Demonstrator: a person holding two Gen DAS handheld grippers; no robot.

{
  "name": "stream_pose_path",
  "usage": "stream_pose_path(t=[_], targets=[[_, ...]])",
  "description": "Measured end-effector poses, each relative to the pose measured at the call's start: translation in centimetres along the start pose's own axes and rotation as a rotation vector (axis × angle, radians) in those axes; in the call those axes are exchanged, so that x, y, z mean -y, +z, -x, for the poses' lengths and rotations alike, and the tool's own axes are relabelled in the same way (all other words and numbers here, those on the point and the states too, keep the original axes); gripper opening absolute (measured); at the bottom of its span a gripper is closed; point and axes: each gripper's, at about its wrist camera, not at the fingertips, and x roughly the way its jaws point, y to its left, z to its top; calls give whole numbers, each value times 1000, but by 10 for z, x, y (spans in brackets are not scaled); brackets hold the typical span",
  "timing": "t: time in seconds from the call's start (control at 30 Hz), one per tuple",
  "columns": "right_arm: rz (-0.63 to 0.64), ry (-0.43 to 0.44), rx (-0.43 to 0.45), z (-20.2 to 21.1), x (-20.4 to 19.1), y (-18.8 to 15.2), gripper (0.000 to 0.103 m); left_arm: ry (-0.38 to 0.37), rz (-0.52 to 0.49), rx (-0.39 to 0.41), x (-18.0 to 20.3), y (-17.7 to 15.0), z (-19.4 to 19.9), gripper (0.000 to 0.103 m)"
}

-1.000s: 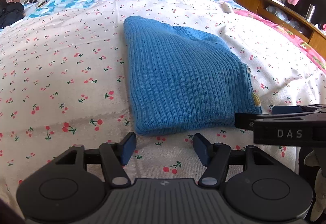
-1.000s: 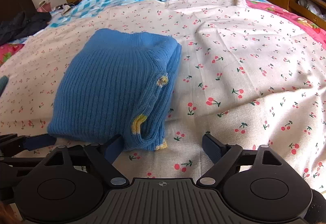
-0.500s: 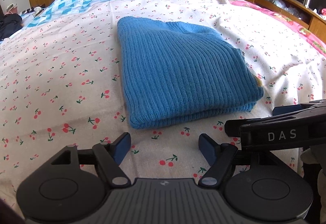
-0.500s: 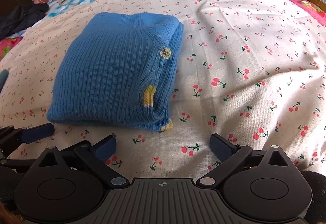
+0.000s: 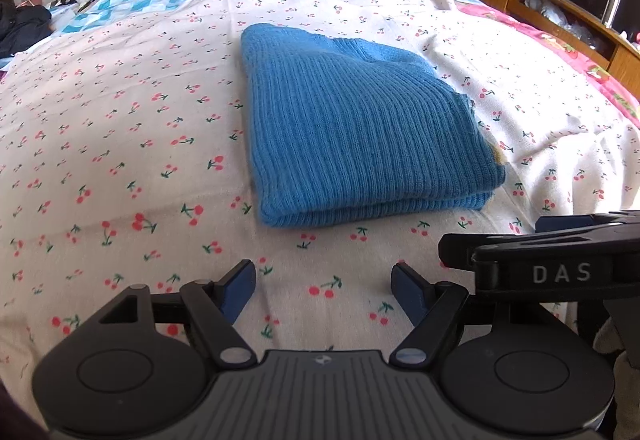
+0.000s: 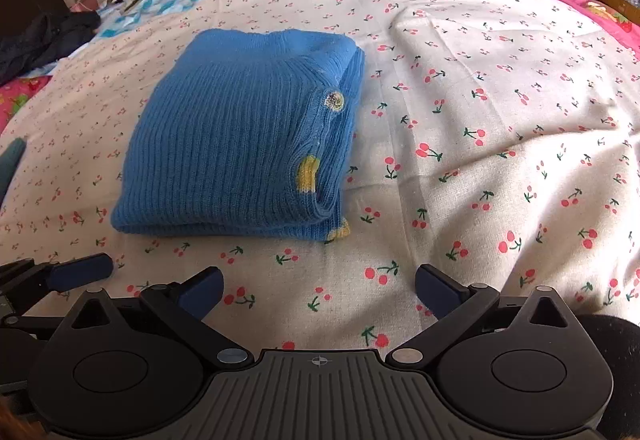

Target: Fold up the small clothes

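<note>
Both sets of jaws stand apart with nothing between them, and both have just been opening.

From the left wrist view, the left gripper [image 5: 323, 290] hangs over bare cherry-print bedsheet [image 5: 120, 144], its blue pads clear of the cloth. The blue knitted sweater [image 5: 360, 128] lies folded into a compact rectangle just beyond the fingertips, its doubled edge facing the camera. The right gripper [image 5: 560, 240] juts in from the right edge, near the sweater's corner but not touching it.

From the right wrist view, the right gripper [image 6: 318, 290] is spread very wide above the sheet, again empty. The sweater [image 6: 240, 152] sits ahead and to the left, with a button [image 6: 333, 100] and yellow trim [image 6: 307, 170] showing along its layered right side. One pad of the left gripper [image 6: 82, 272] shows at the lower left; its other finger is probably cut off by the frame.

The fold looks finished, or close to it. If tidying remains, the loose layers on the right side want squaring: approach low, pinch only the top layers, and avoid dragging the whole stack across the sheet.
</note>
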Motion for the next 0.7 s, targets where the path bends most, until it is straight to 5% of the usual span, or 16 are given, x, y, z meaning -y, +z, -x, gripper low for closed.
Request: stream_pose_path(t=[0.4,0.7], targets=[[41,-34,188,41,-8,-10,103,27,64,27,-7,-7,21,80],[-27,-27,123,38,-2,-13,103,72,80,46,-10,-8,29,84]])
